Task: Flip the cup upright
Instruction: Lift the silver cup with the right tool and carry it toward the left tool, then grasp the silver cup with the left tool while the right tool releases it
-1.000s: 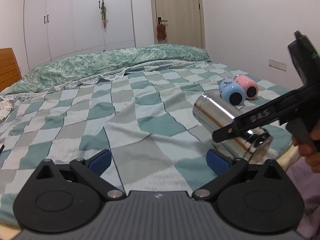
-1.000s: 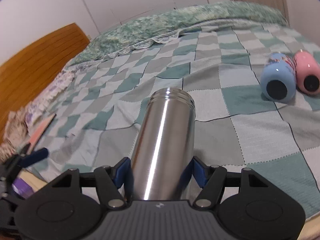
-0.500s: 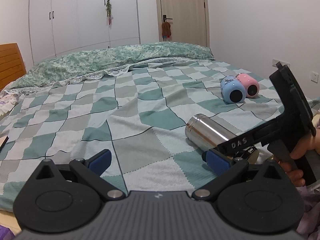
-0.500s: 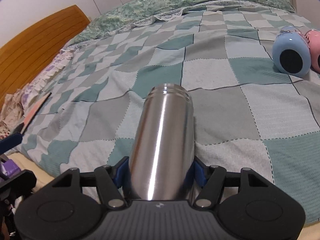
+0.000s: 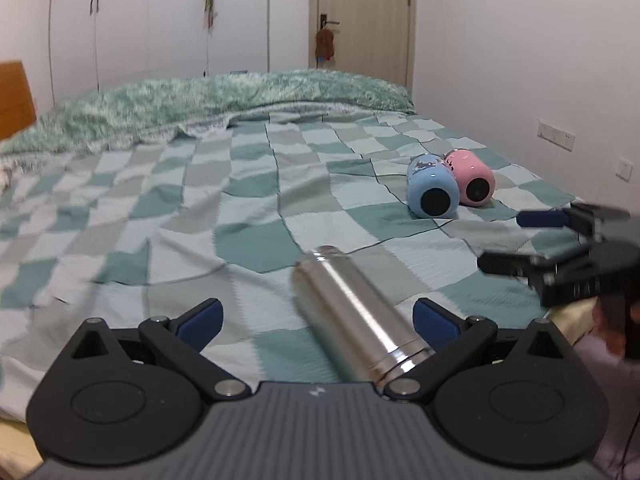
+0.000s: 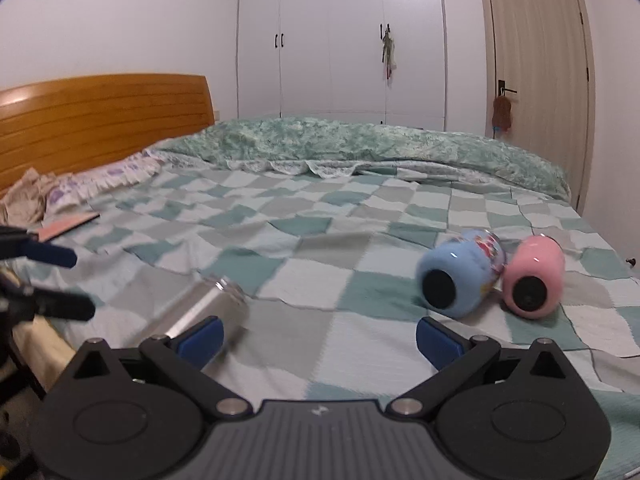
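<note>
Nearest us, low in the left wrist view, our left gripper point(image 5: 316, 316) gapes wide and empty, and the polished steel cylinder cup point(image 5: 356, 312) lies on its side between its blue pads, touching neither that we can see. In the right wrist view our right gripper point(image 6: 318, 338) is spread wide too, holding nothing; the steel cup point(image 6: 200, 312) sits at lower left, just beyond its left pad. We judge no grasp is made yet: next we must close on the smooth, slippery barrel and tip it onto its base. Under it is the soft, wrinkled teal-and-white checked quilt point(image 5: 248, 200). Further off, at right, the rounded pale-blue cup point(image 6: 460, 280) and pink cup point(image 6: 534, 282) lie toppled, touching.
</note>
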